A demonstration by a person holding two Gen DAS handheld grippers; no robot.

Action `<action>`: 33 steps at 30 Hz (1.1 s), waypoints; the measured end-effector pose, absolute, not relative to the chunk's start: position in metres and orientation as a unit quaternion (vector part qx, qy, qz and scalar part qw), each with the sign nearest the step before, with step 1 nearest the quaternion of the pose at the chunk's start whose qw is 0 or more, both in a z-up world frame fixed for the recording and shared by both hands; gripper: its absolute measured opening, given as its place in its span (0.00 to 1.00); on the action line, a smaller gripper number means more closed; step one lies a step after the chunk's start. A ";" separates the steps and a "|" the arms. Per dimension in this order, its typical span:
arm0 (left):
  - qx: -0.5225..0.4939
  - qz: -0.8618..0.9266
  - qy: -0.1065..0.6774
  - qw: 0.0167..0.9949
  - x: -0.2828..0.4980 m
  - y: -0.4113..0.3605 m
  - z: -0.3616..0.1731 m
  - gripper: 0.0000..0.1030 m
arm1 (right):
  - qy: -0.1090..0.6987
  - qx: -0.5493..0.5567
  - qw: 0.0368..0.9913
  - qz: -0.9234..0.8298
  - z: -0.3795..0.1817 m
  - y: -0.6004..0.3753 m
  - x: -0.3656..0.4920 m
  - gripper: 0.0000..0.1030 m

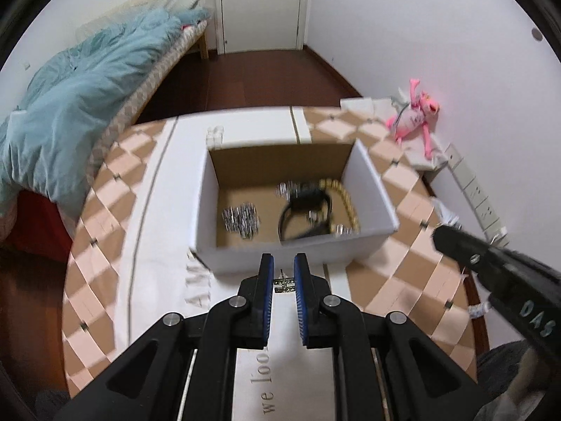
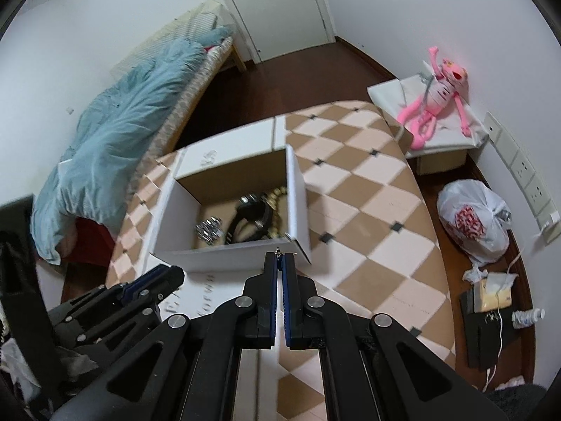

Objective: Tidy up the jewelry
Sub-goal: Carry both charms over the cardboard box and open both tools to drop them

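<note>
A small gold-and-crystal jewelry piece [image 1: 284,286] is seen between the blue pads of the left gripper [image 1: 283,282], whose jaws are drawn narrow; whether the pads actually press on it cannot be told from the left wrist view, since slim gaps appear on both sides. The right gripper [image 2: 279,263] is closed to a sliver, and a tiny metal link [image 2: 278,253] is pinched at its very tip. Both grippers are held above the counter [image 2: 350,210], covered in a tan-and-pink diamond-patterned cloth, just short of the near wall of an open white cardboard box [image 1: 291,251]. Inside the box, a sparkling silver cluster [image 1: 242,220], a black strap [image 1: 301,210] and a gold bead chain [image 1: 347,198] are already gathered. The box is judged to lie straight ahead of both grippers and slightly below, its long axis running across the view, with the left gripper more squarely centred on its opening.
</note>
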State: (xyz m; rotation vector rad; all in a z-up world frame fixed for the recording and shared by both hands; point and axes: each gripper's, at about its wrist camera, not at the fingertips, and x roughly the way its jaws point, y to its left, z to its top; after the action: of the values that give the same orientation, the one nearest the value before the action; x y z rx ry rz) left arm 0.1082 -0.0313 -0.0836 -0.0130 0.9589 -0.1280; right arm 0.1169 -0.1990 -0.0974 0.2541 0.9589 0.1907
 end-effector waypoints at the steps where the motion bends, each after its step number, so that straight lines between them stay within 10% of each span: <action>1: -0.007 -0.063 0.457 0.887 0.111 -0.030 -0.078 0.09 | 0.458 0.122 0.875 0.097 -0.093 -0.197 0.122 0.03; 19: -0.035 -0.065 0.550 0.832 0.232 0.010 -0.083 0.14 | 0.589 0.056 0.794 0.144 -0.122 -0.157 0.262 0.05; 21: -0.032 -0.054 0.554 0.830 0.235 0.010 -0.083 0.24 | 0.596 0.052 0.789 0.138 -0.126 -0.158 0.267 0.19; 24: -0.028 -0.042 0.547 0.835 0.238 0.013 -0.079 0.72 | 0.598 0.055 0.788 0.135 -0.125 -0.161 0.268 0.44; 29: -0.023 -0.014 0.542 0.840 0.236 0.022 -0.074 0.84 | 0.595 0.033 0.795 0.113 -0.120 -0.164 0.265 0.49; 33: -0.013 0.010 0.540 0.842 0.225 0.026 -0.077 0.95 | 0.593 -0.003 0.801 0.079 -0.120 -0.164 0.252 0.87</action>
State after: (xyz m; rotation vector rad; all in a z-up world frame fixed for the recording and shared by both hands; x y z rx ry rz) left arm 0.2251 0.0261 -0.0772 -0.0278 1.1408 0.0213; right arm 0.2517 -0.1645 -0.1204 -0.0058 1.2718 0.1704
